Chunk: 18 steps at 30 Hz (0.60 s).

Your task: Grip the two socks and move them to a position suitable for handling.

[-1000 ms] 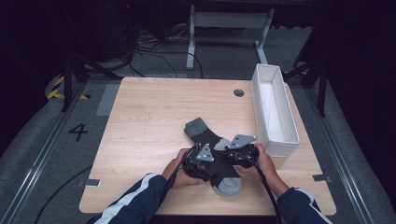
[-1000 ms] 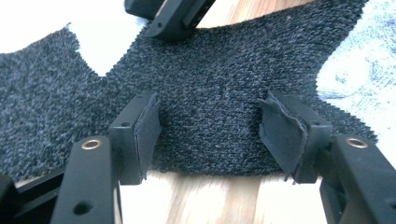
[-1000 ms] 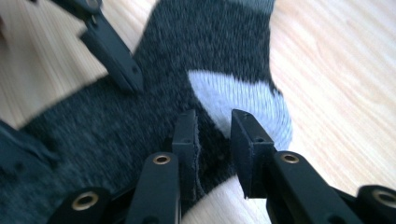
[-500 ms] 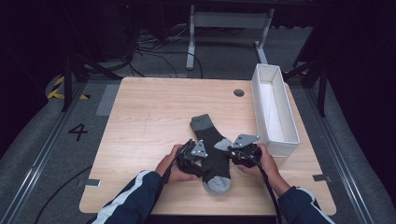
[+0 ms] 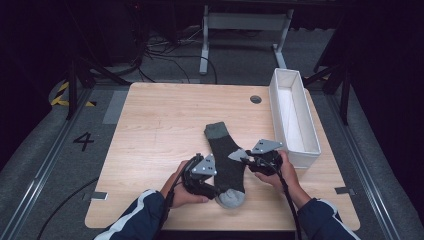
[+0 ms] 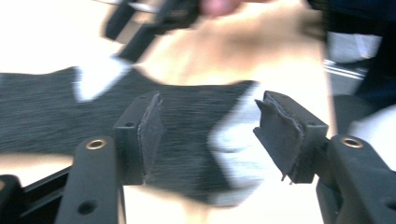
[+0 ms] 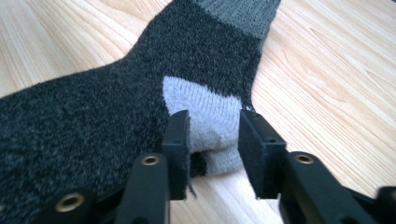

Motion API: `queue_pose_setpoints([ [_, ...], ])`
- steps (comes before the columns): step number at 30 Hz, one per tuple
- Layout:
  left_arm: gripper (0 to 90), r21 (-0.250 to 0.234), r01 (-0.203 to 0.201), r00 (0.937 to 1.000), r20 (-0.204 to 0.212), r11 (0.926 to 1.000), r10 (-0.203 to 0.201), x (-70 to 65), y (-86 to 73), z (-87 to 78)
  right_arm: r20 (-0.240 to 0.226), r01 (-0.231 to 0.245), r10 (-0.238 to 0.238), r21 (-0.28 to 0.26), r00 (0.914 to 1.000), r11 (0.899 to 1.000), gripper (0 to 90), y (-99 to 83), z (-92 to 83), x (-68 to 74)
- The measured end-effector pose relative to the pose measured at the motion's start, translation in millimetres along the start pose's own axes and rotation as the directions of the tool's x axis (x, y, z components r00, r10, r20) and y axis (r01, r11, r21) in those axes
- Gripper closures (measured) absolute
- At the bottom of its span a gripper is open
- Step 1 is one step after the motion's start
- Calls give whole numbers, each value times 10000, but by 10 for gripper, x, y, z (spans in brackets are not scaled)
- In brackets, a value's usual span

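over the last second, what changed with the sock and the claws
The dark grey sock with light grey heel and toe went from bunched to flat and straight, cuff away from the person. The left claw moved left and stands open; the right claw brackets the heel. The white rectangular bin stayed put.

The sock (image 5: pixel 226 161) has gone from bunched to flat and straight, toe nearest the person. The left gripper (image 5: pixel 212 189) and right gripper (image 5: pixel 239 156) have drawn apart to either side.

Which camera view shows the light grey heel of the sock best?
The right gripper view: the sock's heel patch is close and sharp, lying between the jaws. The left gripper view shows it blurred. The high view shows it small, beside the right gripper.
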<state>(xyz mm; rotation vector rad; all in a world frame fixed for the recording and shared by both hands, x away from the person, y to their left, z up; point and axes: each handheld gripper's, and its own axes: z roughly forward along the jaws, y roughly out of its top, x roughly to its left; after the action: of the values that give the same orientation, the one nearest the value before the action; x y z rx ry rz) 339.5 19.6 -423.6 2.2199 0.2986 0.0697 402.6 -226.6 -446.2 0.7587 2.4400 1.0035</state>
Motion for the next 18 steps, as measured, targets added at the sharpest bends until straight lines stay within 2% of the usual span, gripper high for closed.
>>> queue_pose_setpoints([
  [2,444,266,-257,9982,555,9993,242,-110,-21,96,-179,-44,43,-32,9998,10000,600,11,31,1],
  [3,448,444,-274,9976,645,9986,245,-147,-32,131,-154,-86,86,-11,9998,10000,578,21,62,2],
  [5,446,930,-595,9947,886,9939,513,-240,-66,242,-215,-271,270,-33,9994,9996,562,37,111,3],
  [7,461,1381,-781,9937,907,9873,659,-259,-98,314,-194,-391,392,40,9990,9992,533,46,161,-5],
  [9,499,1666,-790,9934,948,9829,638,-252,-150,374,-210,-528,530,121,9984,9985,515,43,204,-29],
  [12,620,1839,-847,9942,809,9793,708,-230,-185,367,-423,-804,818,325,9958,9962,503,18,255,-70],
  [15,697,1956,-852,9945,763,9770,714,-209,-203,337,-746,-987,1017,435,9920,9942,554,7,270,-104],
  [16,714,1991,-927,9937,799,9756,781,-200,-208,329,-799,-891,925,458,9925,9950,596,9,266,-104],
  [17,734,1991,-927,9937,799,9756,781,-200,-208,329,-799,-891,925,458,9925,9950,596,9,266,-104],
  [18,734,2029,-947,9938,758,9746,807,-194,-213,317,-808,-779,814,454,9934,9959,659,14,256,-97],
])
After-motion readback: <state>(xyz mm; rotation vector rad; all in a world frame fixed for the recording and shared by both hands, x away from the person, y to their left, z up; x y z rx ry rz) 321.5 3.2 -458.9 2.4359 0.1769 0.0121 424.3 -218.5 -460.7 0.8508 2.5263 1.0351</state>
